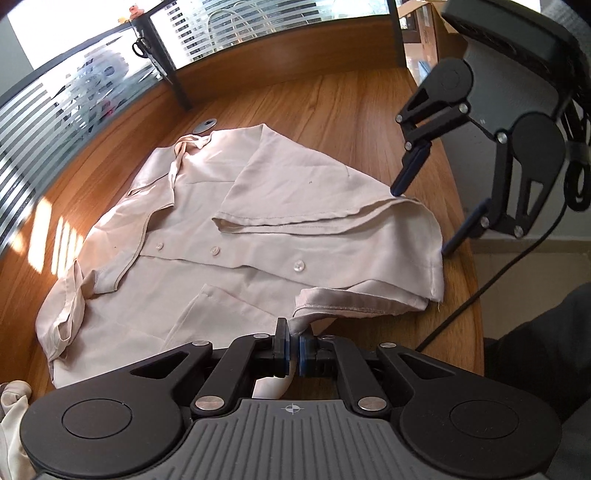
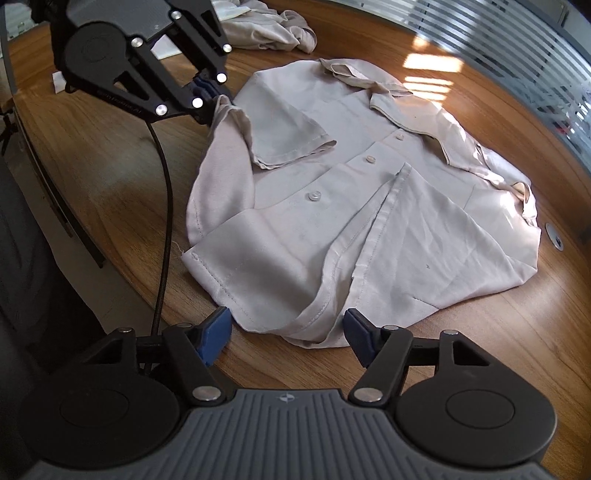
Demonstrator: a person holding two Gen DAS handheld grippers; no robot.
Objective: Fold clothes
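While it lies buttoned and face up in the middle of the wooden desk (image 1: 332, 96), the beige short-sleeved shirt (image 1: 207, 221) has both sleeves folded inward over its front. Pressed together, the left tool (image 1: 293, 349) pinches a fold of the shirt's hem edge. Spread wide, the right tool (image 2: 286, 334) holds nothing, its blue pads flanking the shirt's near edge. Bare wood surrounds the shirt; a crumpled garment (image 2: 266, 26) lies beyond it.
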